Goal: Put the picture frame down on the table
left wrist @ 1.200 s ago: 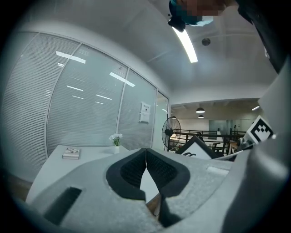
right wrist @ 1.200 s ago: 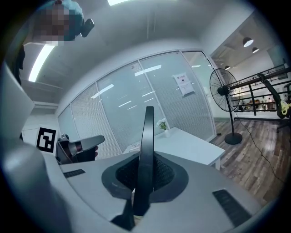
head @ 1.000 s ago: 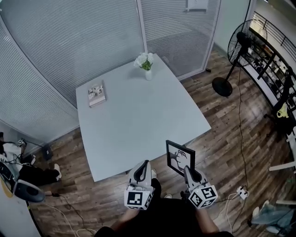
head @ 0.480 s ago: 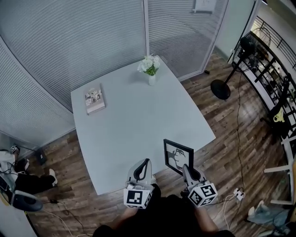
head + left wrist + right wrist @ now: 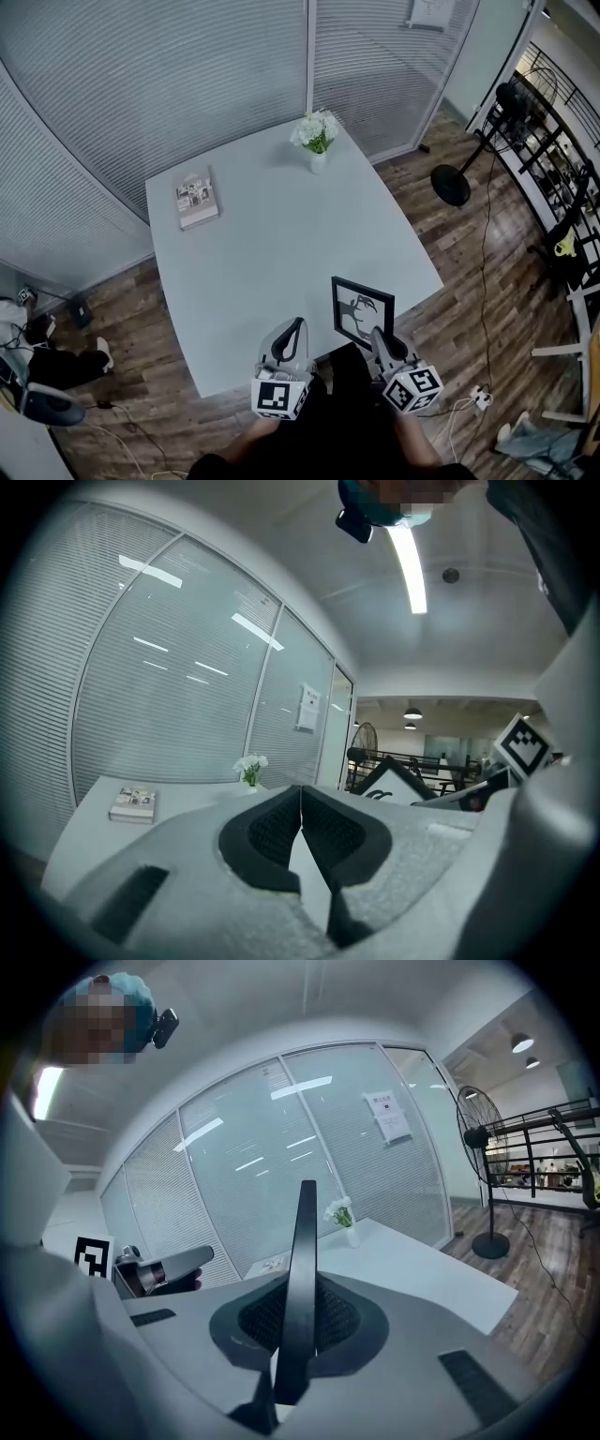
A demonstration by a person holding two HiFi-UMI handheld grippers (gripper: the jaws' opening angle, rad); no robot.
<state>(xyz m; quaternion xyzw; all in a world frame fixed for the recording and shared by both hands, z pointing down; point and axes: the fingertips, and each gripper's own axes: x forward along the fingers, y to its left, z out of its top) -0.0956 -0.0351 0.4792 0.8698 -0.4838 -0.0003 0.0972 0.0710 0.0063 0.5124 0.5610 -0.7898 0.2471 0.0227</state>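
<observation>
A: Item one, the table (image 5: 281, 244). What are we logging?
B: Pale and square. It is filling more of the head view than a second ago, and its near edge is drawing in under us. We are closing on it.
A: Item two, the frame (image 5: 362, 313).
B: Black, upright, with a dark figure on white. We are carrying it in the air at the table's near edge. A second ago it was hanging over the floorboards short of that edge. It is resting on nothing yet.
A: Item three, the right gripper (image 5: 377, 336).
B: We are pinching the frame's lower part with it. In its own view the frame is standing edge-on between the pads, both pressing in.
A: Item four, the left gripper (image 5: 292, 328).
B: Its jaws are pressed together on nothing, and it is travelling alongside, left of the frame.
A: Smaller stock?
B: The book (image 5: 197, 199) and the vase (image 5: 317, 150) are sitting at the far side, well apart from the frame.
A: Meaning for the task?
B: We are judging the approach nearly done, with lowering and letting go remaining.
</observation>
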